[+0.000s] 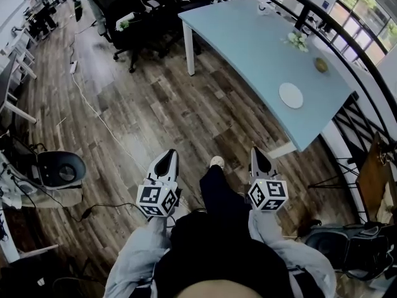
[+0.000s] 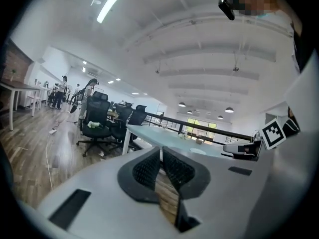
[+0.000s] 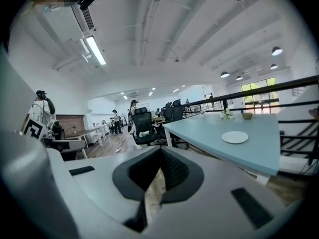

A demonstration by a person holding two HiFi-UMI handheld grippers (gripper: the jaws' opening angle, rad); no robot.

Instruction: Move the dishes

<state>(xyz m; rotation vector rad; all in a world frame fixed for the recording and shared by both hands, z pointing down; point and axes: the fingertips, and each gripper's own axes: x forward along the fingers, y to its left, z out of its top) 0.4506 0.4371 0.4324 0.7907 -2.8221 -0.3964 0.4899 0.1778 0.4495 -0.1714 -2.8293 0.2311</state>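
A white plate (image 1: 291, 95) lies near the front end of the light blue table (image 1: 248, 36). Further back on it are a small brown bowl (image 1: 321, 64) and a bunch of white flowers (image 1: 298, 39). The right gripper view shows the plate (image 3: 235, 137) and the bowl (image 3: 247, 116) ahead to the right. Both grippers are held low by my legs over the wooden floor, well short of the table. My left gripper (image 1: 167, 157) (image 2: 161, 151) is shut and holds nothing. My right gripper (image 1: 256, 154) (image 3: 160, 151) is shut too, also with nothing in it.
Black office chairs (image 1: 133, 17) stand beyond the table's left end. A black railing (image 1: 347, 42) runs along its far side. A cable (image 1: 93, 104) trails across the floor. There is a round black seat (image 1: 61, 168) at the left and a dark bag (image 1: 347, 244) at the lower right.
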